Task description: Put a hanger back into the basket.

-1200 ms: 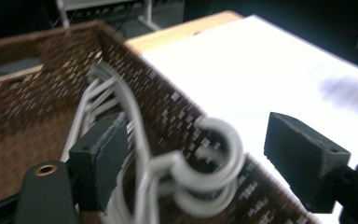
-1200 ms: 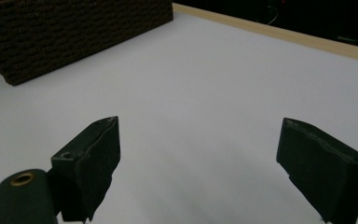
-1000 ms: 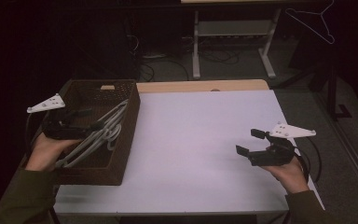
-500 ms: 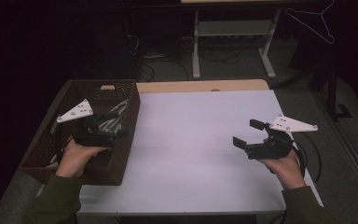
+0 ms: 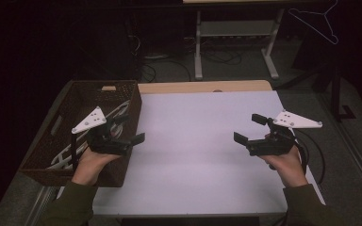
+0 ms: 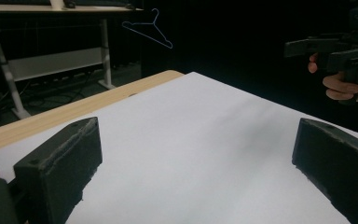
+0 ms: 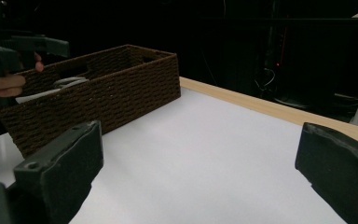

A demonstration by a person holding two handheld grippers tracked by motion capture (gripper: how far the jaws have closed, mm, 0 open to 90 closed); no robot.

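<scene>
The left gripper [image 5: 131, 132] is held above the right-hand rim of the brown woven basket [image 5: 45, 155], pointing across the table [image 5: 193, 141]. Its jaws have just been opening and stand wide apart with nothing between them. Behind and below it, inside the basket, lie pale hangers [image 5: 66, 153]. Facing it from well across the bare white tabletop, the right gripper [image 5: 248, 129] hovers over the table's other side; its jaws have also just been opening and gape empty. Farther off, beyond the table's wooden far edge, a wire hanger [image 5: 316, 21] hangs in the dark.
</scene>
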